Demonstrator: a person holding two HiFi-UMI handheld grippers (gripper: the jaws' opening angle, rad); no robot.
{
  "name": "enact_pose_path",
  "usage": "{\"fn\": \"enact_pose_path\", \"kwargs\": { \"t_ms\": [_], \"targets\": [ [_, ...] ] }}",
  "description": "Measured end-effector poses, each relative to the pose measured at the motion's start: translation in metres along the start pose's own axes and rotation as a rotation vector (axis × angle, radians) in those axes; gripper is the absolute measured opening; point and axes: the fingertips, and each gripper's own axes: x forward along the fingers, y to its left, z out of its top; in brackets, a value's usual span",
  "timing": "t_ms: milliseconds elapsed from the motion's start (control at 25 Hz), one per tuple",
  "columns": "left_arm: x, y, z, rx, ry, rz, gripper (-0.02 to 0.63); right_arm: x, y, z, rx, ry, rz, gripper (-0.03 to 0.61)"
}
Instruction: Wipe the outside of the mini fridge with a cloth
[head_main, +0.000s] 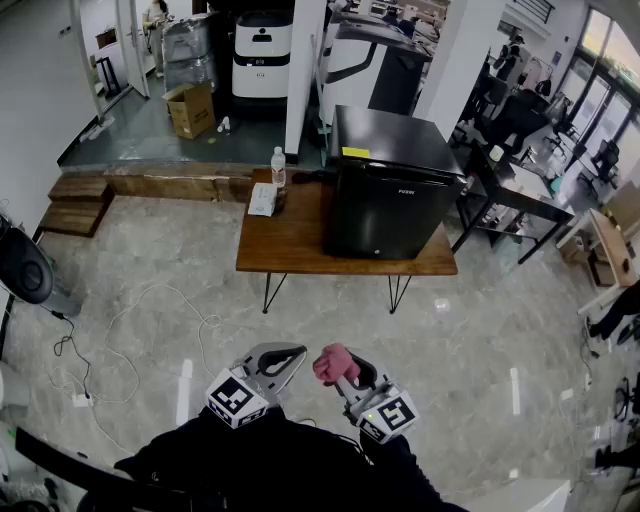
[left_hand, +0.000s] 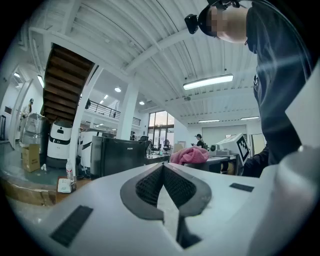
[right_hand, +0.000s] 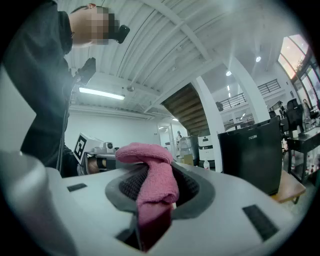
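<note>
While the mini fridge (head_main: 390, 190) stands on the right end of the worktop (head_main: 290, 245), well apart from both grippers, the step in hand looks like the approach.

Right gripper (head_main: 350, 378): jaws clamped on the pink cloth (head_main: 333, 362), with a wad bunched above the tips.

Left gripper (head_main: 292, 355): jaws together, nothing between them.

To do it well:
- Close in and lead with the wad, not the bare jaws.
- Start on the fridge top, then work down the door and sides.
- Steer clear of the bottle (head_main: 279, 166) at the worktop's back left edge.
</note>
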Motion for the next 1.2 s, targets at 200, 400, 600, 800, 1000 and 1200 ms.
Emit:
{"fn": "enact_pose_path", "kwargs": {
  "t_ms": [200,400,600,800,1000,1200],
  "targets": [
    [-0.001,-0.002,0.003,0.009,0.002,0.002,0.006,-0.002,0.003,0.002,-0.008,-0.011,0.005,0.121],
    [-0.001,-0.008,0.000,0.014,0.027,-0.006,0.006,-0.002,0.002,0.003,0.001,-0.018,0.009,0.121],
    [0.002,-0.007,-0.005,-0.009,0.034,-0.010,0.006,0.000,0.001,-0.004,0.004,0.002,0.019,0.121],
    [0.003,-0.001,0.002,0.010,0.030,0.014,0.006,0.002,-0.005,0.000,0.030,-0.014,0.016,0.121],
    [0.009,0.021,-0.005,-0.006,0.061,0.035,0.006,0.017,-0.021,-0.005,0.035,0.005,0.008,0.123],
    [0.022,0.055,-0.010,-0.008,0.074,0.033,0.006,0.044,-0.040,-0.013,0.049,0.038,0.001,0.123]
  ]
}}
